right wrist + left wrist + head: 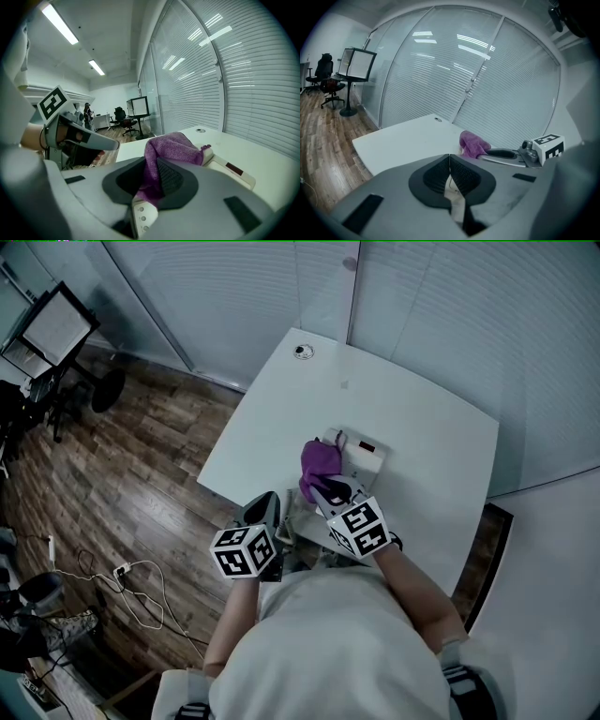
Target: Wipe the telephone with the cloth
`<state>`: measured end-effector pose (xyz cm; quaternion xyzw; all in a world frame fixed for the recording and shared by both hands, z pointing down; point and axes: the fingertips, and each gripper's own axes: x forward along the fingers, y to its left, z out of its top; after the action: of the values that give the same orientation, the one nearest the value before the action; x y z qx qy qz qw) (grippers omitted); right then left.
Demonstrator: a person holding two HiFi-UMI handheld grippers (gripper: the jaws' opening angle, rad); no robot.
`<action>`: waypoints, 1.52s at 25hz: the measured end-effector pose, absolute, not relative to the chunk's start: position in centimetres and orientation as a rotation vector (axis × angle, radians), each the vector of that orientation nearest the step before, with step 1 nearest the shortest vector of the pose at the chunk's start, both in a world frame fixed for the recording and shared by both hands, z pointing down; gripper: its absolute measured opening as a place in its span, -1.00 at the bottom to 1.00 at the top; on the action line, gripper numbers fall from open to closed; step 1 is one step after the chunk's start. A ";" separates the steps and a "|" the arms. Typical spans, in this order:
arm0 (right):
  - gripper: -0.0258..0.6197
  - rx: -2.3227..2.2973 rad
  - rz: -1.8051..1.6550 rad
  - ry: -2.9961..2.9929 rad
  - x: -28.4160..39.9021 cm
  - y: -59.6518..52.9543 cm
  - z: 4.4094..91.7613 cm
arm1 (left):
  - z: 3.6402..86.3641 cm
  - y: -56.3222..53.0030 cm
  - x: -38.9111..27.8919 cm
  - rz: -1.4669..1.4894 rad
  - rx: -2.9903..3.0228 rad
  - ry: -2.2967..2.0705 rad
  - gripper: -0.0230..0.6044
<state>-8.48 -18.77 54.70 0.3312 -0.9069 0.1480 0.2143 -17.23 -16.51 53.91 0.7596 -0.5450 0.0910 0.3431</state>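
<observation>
Person wears a white short-sleeved top (337,643). Left gripper (267,499) and right gripper (326,489) are the same build: light grey moulded shells, rounded noses, dark rectangular slots on the upper faces. Jaws carry black ribbed pads (435,176) set in dark surrounds. Each has a white cube (246,552) at the rear, with black square markers on every visible face.

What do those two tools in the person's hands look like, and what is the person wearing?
The left gripper and right gripper are alike: smooth grey shells, each with two black ribbed pads at the front. Each carries a white cube printed with black square markers. The person wears a light-coloured top.
</observation>
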 end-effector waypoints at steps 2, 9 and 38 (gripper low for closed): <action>-0.67 0.900 0.413 -2.518 -8.7 -18.4 54.7 | 53.9 -16.5 -17.3 0.236 1.971 -1.419 -0.86; -0.67 0.824 0.416 -2.525 -9.6 -16.8 55.3 | 54.1 -16.1 -17.8 0.241 1.959 -1.433 -0.86; -0.67 0.516 0.510 -2.487 -13.3 -11.7 58.8 | 54.3 -13.7 -19.4 0.247 1.929 -1.489 -0.86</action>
<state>-13.28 -11.67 58.82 0.1918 -0.9239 0.1893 0.2718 -19.44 -13.73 54.31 0.7408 -0.5719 0.0948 0.3395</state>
